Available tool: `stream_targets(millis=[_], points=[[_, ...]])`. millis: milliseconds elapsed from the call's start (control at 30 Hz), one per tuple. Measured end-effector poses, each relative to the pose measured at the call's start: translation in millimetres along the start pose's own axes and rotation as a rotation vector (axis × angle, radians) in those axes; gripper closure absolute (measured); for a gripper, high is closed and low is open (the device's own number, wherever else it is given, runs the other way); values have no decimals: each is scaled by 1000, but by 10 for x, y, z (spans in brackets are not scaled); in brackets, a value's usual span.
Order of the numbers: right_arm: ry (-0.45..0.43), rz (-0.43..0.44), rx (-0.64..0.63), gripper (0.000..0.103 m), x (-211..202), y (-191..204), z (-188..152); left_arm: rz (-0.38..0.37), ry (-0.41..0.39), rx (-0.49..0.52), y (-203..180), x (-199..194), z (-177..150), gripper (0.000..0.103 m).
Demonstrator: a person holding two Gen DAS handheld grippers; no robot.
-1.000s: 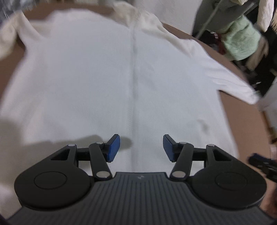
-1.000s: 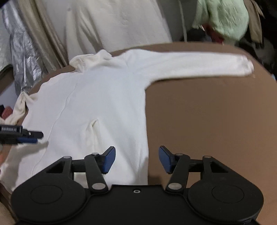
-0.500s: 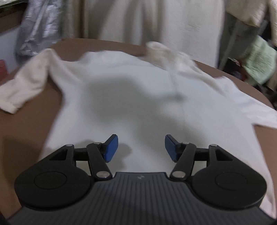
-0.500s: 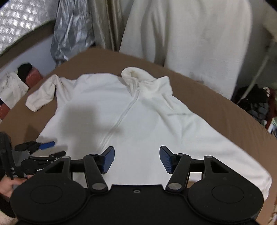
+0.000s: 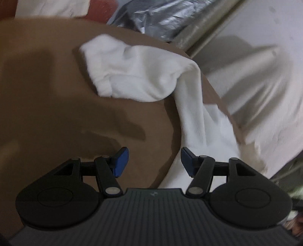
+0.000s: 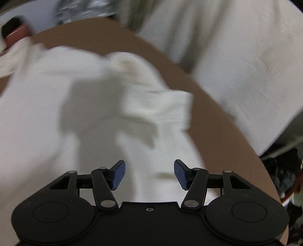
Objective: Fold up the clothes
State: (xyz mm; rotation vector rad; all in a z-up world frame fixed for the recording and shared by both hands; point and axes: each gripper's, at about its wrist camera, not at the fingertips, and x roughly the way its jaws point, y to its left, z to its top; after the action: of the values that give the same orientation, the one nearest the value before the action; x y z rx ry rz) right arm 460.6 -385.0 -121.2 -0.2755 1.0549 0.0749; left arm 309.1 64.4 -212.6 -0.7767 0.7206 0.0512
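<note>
One white garment [image 6: 79, 106] lies spread on the brown tabletop [image 5: 47, 90], and two grippers are in view — one per wrist camera.

Left wrist view: the left gripper [image 5: 155, 161] hangs over the garment's side edge, its two blue fingers [image 5: 121, 160] spread with nothing between them; the jaws have just been opening a little. One sleeve [image 5: 130, 75], its cuff end folded back on itself, lies near the far curved edge of the tabletop, and a strip of cloth runs from it toward the gripper's right finger. Bare brown surface fills the whole left half of this view, crossed only by shadow.

Right wrist view (blurred): the right gripper [image 6: 149, 174] is above the garment's body, fingers [image 6: 180, 174] likewise spread and empty. The collar [image 6: 128, 62] points toward the far edge; a second sleeve [image 6: 162, 109] lies doubled over the body, near the right-hand rim. A narrow band of bare tabletop follows the curved far and right edges.

Beyond the far edge hang one pale cloth [image 6: 236, 56] and one crumpled silver sheet [image 5: 166, 17].
</note>
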Motion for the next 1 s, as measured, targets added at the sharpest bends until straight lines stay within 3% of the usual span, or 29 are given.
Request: stream_targets(millis=[100,167,233,300,367,400,533,667,700,767,800,833,933,1000], points=[[-22,35,226,41,263,-604,14,-12,-32,39,-182,154,-97,43],[-39,108,320,40,418,-810,21,-13,3,69,-271,299,-149,43],[6,181,398,40,638,-862,-13,-10,49,98,-349,452,-195,43],[71,139,398,42,879,-745,-58,-1,47,119,-401,486,-217,43],[59,53,308,63,995,-546,-68,2,46,164,-460,450,-236,43],[16,16,290,98,968,-493,-39,10,37,197,-494,419,-242,43],[-175,-137,303,103,691,-558,167,25,11,218,-477,299,-249,43],[-91,-93,357,103,701,-754,158,2,45,223,-434,251,-266,43],[-110,-148,360,99,618,-752,126,-1,46,233,-438,225,-276,43],[-122,-170,380,76,444,-792,59,-16,48,247,-447,176,-293,43],[-124,-162,394,52,360,-820,24,-25,56,250,-453,162,-300,43],[-108,-141,404,36,313,-834,-28,-34,61,251,-460,151,-308,43],[-11,-42,424,33,278,-831,-226,-60,63,265,-484,99,-347,43],[14,-38,394,32,279,-744,-323,-67,60,282,-501,58,-374,43]])
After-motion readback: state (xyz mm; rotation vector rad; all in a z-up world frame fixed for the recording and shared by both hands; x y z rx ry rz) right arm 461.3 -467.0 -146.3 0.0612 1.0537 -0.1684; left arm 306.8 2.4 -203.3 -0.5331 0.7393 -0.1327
